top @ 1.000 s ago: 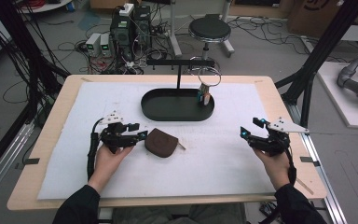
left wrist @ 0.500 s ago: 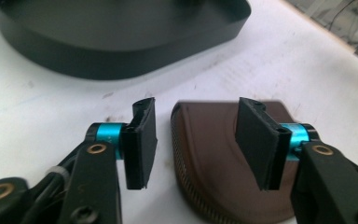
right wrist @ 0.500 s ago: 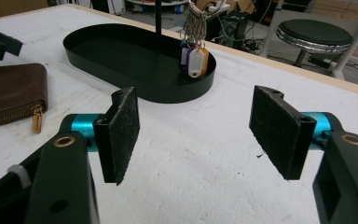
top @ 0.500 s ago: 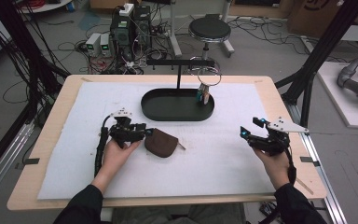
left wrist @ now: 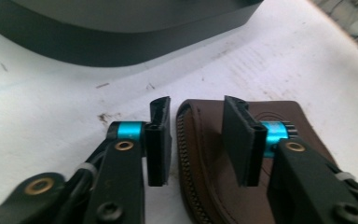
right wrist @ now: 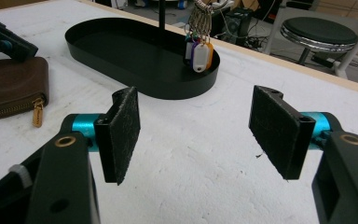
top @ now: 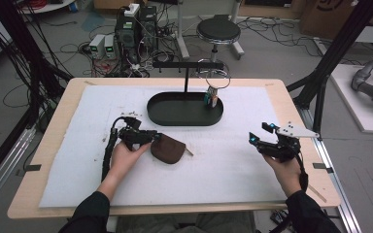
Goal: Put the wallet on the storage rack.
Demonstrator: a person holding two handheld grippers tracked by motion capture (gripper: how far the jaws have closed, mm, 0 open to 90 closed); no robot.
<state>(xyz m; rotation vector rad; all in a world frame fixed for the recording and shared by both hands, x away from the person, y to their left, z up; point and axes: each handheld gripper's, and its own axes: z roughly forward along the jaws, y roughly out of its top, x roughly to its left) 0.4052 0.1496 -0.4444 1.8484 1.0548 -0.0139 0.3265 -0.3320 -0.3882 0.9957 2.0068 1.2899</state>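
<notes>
Nearest, the right gripper [top: 264, 141] rests low over the white mat [top: 233, 170] at the person's right, jaws spread wide with nothing between them, well apart from everything else. Across the mat, the left gripper [left wrist: 198, 140] has just been closing its jaws around the near edge of the brown leather pouch [left wrist: 242, 154], which lies flat on the mat just in front of the black oval tray [top: 184, 115]. One pad sits outside the stitched rim and the other over the leather, and a gap shows between pad and pouch, so the pinch looks not yet made. Beyond, a bunch of key tags [right wrist: 198, 51] hangs from the stand [top: 186, 73] in the tray. Judging by this, the grasp is barely begun; lifting and placing the pouch remain.
</notes>
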